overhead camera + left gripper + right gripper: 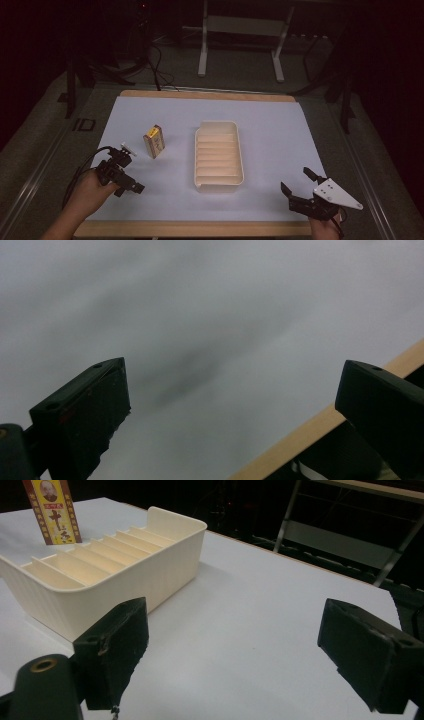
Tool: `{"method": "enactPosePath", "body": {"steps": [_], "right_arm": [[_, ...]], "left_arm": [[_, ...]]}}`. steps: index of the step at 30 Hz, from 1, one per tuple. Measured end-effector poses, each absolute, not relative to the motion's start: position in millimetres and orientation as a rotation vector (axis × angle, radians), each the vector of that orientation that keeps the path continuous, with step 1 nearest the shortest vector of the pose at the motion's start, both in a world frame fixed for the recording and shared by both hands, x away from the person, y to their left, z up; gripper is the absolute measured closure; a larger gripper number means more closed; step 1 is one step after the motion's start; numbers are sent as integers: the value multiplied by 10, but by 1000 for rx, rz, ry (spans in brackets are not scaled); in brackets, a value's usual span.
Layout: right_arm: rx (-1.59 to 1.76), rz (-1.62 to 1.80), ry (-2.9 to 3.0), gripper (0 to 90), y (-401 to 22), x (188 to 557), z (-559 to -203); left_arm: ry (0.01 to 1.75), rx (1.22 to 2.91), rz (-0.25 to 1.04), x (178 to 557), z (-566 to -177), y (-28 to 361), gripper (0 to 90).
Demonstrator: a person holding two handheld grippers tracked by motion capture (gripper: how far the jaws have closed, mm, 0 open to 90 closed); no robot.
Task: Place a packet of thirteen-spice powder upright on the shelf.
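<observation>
A small yellow and red box (154,141) stands upright on the white table top, left of a cream tray (240,150) divided by several slats. My left gripper (129,171) is near the front left, just below the box, and is open with nothing between its jaws. In the left gripper view it (232,405) hangs over bare white surface. My right gripper (298,181) is at the front right, open and empty, pointing toward the tray. In the right gripper view the tray (125,575) lies ahead to the left of the gripper (232,655), with the box (52,510) behind it.
The white table top (275,135) has a wooden border, and its front edge (320,430) runs close to the left gripper. Beyond the table's far edge stand a white desk frame (202,55) and loose cables (157,70) on the floor.
</observation>
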State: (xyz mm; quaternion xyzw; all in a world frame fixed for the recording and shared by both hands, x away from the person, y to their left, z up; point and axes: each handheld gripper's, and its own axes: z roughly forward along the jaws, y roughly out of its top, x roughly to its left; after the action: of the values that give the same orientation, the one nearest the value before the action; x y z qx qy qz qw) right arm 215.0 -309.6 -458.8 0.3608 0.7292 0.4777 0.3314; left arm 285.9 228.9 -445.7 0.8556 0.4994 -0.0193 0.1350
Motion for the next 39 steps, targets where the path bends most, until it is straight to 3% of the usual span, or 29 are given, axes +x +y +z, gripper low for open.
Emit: {"method": "enactPosePath", "body": {"steps": [8, 16, 39], "right_arm": [[941, 1248, 1920, 129, -3089, 2152, -4592], [937, 1254, 1928, 129, -3088, 2151, -4591], [933, 1263, 1957, 129, -3074, 2151, -4594]], "left_arm": [[1471, 2486, -191, 2949, -4406, 2275, 11], [1443, 2492, -245, 3074, -4223, 2236, 11], [1399, 2524, -152, 3494, -3741, 2113, 11]]}}
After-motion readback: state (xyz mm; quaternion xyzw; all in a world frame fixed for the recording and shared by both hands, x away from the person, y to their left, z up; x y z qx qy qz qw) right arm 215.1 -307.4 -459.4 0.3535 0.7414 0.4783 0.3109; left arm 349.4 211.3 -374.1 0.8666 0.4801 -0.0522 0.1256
